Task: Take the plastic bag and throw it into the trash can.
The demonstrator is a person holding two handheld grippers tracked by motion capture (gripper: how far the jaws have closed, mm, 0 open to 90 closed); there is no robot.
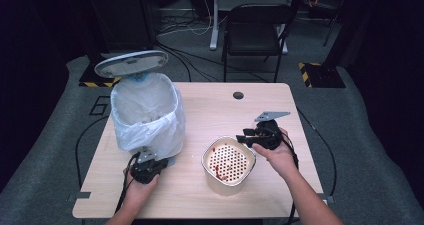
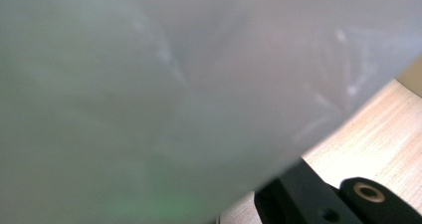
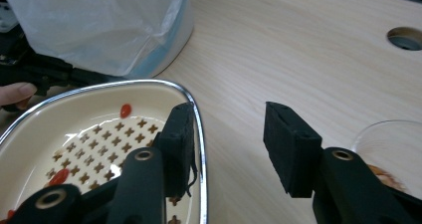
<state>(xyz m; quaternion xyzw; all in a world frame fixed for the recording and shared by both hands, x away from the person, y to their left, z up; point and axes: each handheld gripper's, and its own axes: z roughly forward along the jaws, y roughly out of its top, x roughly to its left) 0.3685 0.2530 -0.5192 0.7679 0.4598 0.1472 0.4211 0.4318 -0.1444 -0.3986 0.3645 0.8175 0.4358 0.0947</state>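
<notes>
Right hand-held gripper (image 3: 229,149) is spread, jaws straddling the rim of the cream strainer pot (image 1: 228,165) near bench's front edge; it should close squarely on rim w/o tipping; left hand-held gripper (image 1: 148,168) at bin liner (image 1: 147,112), state can't be told.

The high view looks down on the whole desk (image 1: 210,110); both gripper views sit low, sharing the bag (image 3: 99,25).
</notes>
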